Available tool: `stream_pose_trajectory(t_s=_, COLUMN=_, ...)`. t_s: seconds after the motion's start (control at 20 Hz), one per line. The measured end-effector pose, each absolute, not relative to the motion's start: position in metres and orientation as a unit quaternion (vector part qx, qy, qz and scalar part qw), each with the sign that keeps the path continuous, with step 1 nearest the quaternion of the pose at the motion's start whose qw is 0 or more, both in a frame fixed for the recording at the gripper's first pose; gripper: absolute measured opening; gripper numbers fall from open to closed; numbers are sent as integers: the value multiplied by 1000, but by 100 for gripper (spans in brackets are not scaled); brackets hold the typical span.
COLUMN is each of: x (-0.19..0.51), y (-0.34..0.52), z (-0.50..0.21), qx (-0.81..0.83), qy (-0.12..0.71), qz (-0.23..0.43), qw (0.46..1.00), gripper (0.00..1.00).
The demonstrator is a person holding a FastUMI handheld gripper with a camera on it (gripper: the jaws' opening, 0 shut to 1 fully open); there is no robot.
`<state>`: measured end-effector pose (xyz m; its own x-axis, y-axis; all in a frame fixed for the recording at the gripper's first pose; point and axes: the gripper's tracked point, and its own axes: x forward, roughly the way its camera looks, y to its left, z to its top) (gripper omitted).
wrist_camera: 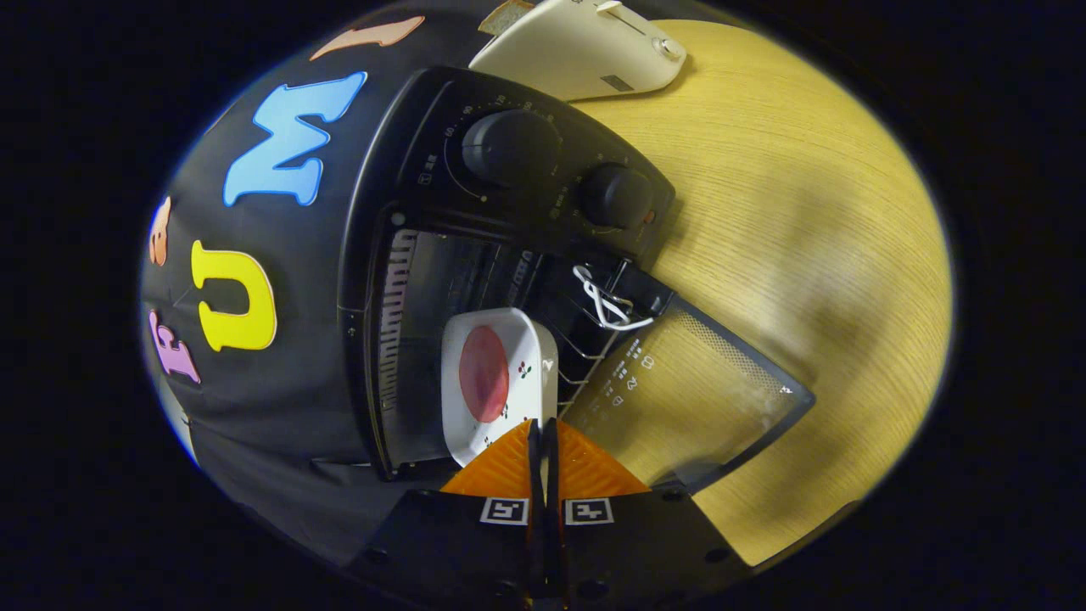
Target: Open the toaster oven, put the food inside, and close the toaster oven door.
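1. Farthest left hangs the booth's black cloth wall [280,339], draped behind and beside the oven.
2. Next comes the black toaster oven [382,212], which looks tipped over because of how I am holding my claw. Its mouth is open and the dark chamber shows a ribbed side wall.
3. In that mouth sits the white dish [501,382], squarish with rounded corners and small printed sprigs. A flat, round, reddish slice of food [484,373] lies on it. The dish rests partly inside the oven, on the wire rack [585,356] whose bars show just past it.
4. My claw [543,441] is just ahead of me, its two fingers drawn together with only a thin slit between them. Their tips meet right at the near edge of the dish. They appear to pinch the rim, though I cannot tell for sure that both press on it.
5. Above the chamber, the oven's control panel carries a large knob [509,146] and a smaller knob [615,195] beside it.
6. A white cord loop [602,301] is tied at the door's hinge side.
7. The glass door [687,399] is swung fully open, lying flat out over the wooden table [806,212].
8. Beyond the oven, a cream-coloured toaster [585,47] stands on the table, with a piece of bread [505,15] at its far end.
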<state>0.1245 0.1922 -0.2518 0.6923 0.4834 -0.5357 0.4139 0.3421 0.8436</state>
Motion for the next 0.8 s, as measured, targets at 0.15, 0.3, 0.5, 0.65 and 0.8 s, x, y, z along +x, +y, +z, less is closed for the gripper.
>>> stream_pose_trajectory(t_s=0.15, x=142, y=195, z=-258, qx=580, qy=369, qz=6, qw=727, gripper=2)
stream_pose_trajectory(t_s=0.3, x=160, y=199, z=-260, qx=593, qy=352, qz=-7, qw=724, gripper=3)
stream_pose_trajectory(t_s=0.5, x=171, y=210, z=-259, qx=601, qy=343, qz=-12, qw=721, gripper=3)
stream_pose_trajectory(t_s=0.65, x=177, y=219, z=-251, qx=604, qy=333, qz=5, qw=724, gripper=6)
stream_pose_trajectory(t_s=0.8, x=177, y=224, z=-245, qx=601, qy=335, qz=21, qw=725, gripper=11)
